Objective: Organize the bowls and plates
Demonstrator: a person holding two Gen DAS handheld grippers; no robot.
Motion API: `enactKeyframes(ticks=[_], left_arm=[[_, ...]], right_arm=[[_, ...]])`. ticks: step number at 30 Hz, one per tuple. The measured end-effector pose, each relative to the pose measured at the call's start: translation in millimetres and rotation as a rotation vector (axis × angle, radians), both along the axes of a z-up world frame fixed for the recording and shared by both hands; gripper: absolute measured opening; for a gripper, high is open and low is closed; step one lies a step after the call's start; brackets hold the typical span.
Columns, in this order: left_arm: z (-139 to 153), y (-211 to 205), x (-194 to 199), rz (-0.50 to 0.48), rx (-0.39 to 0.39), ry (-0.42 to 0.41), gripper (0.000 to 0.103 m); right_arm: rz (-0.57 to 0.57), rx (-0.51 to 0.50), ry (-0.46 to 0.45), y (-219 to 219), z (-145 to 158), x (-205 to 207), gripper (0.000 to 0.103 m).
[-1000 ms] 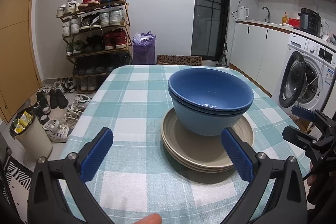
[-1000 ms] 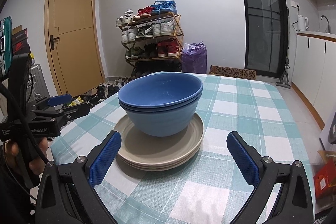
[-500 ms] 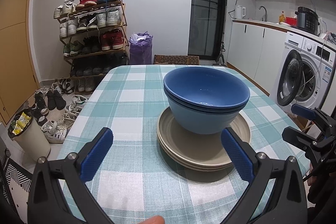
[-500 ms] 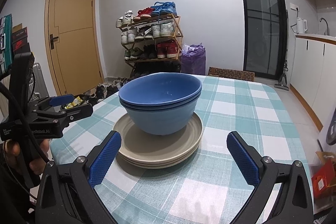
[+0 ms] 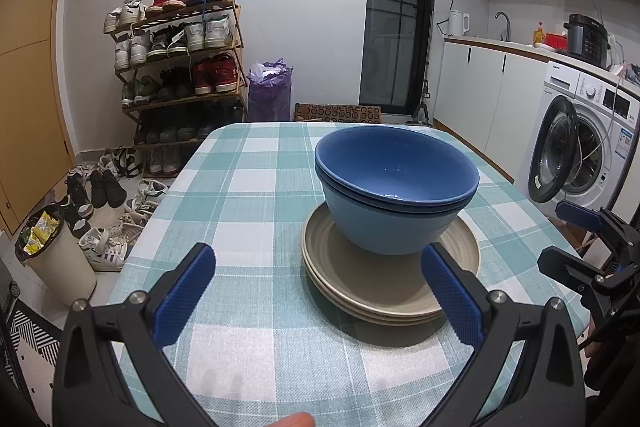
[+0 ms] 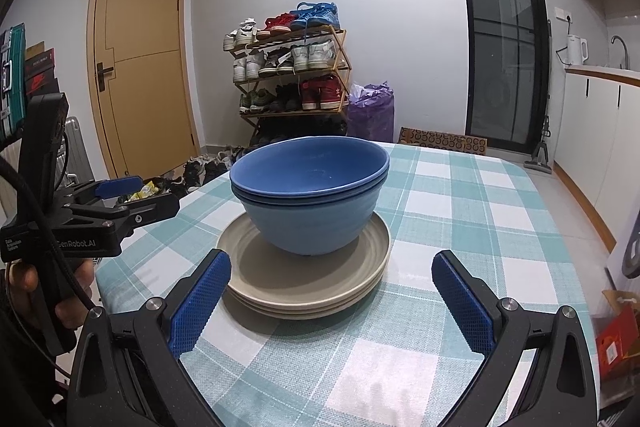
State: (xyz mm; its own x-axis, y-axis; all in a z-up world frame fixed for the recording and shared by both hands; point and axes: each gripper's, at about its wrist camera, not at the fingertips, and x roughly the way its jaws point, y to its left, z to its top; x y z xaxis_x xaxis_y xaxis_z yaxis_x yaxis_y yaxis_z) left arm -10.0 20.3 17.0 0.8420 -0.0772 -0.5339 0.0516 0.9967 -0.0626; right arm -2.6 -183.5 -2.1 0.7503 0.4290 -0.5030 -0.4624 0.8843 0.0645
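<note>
Two nested blue bowls [image 5: 394,187] [image 6: 310,191] stand on a stack of beige plates [image 5: 384,279] [image 6: 304,279] on the teal checked table [image 5: 256,187] [image 6: 460,211]. My left gripper [image 5: 318,287] is open and empty, held back from the stack near the table's front edge, with the stack ahead and to the right. My right gripper [image 6: 330,293] is open and empty, short of the stack, which lies ahead between its fingers. Each gripper also shows in the other's view: the right one [image 5: 576,239], the left one [image 6: 132,195].
A shoe rack [image 5: 180,67] and a purple bag [image 5: 270,95] stand behind the table. Shoes and a bin [image 5: 56,259] lie on the floor to the left. A washing machine [image 5: 580,147] with its door open stands to the right.
Both grippers have shifted slightly, the left view dropping a little lower. The bowls and plates have not moved. Both grippers stay open.
</note>
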Motion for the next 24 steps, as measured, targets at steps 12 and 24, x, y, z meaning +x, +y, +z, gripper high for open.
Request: enactKeyframes(ticks=[12, 24], left_arm=[[-2.0, 0.1, 0.7, -0.002, 0.004, 0.002, 0.103], [-3.8, 0.3, 0.9, -0.004, 0.004, 0.006, 0.103]], right_arm=[[0.002, -0.001, -0.002, 0.7, 0.8, -0.4, 0.102], [0.003, -0.002, -0.002, 1.0, 0.4, -0.6, 0.102]])
